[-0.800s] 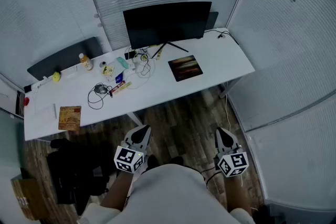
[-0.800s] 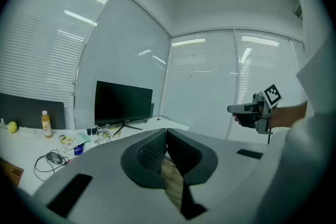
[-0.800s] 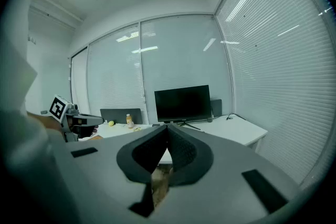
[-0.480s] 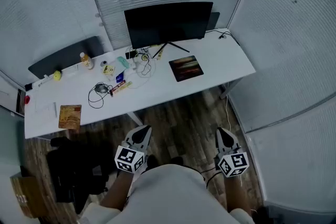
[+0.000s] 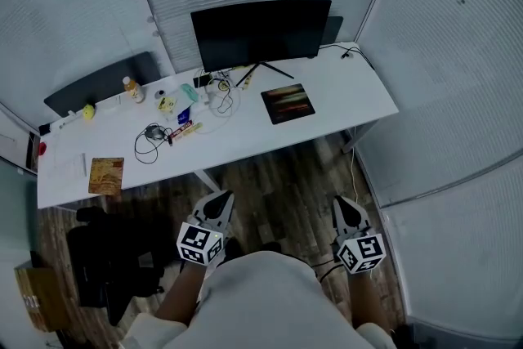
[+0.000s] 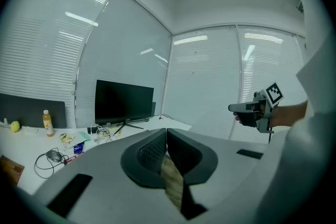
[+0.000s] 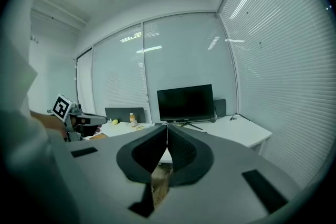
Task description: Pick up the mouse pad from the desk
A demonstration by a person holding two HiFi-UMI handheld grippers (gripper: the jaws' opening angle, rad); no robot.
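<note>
In the head view, the mouse pad (image 5: 288, 104) is seen on the desk (image 5: 355, 94), well ahead of the left gripper (image 5: 219, 200) and right gripper (image 5: 344, 204). In the left gripper view, the jaws are shown pressed together, empty. The same is shown in the right gripper view.

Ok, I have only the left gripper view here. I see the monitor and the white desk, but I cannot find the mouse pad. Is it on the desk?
Observer: Yes. In the head view the mouse pad lies flat on the desk, in front of the right half of the monitor.
Operator: Is something lying on it?
Observer: No, its top is bare. The mouse sits far off, toward the left of the desk.
Operator: And the other gripper, open or shut?
Observer: The right gripper is shut in its own view, with the jaws together and nothing between them.
</note>
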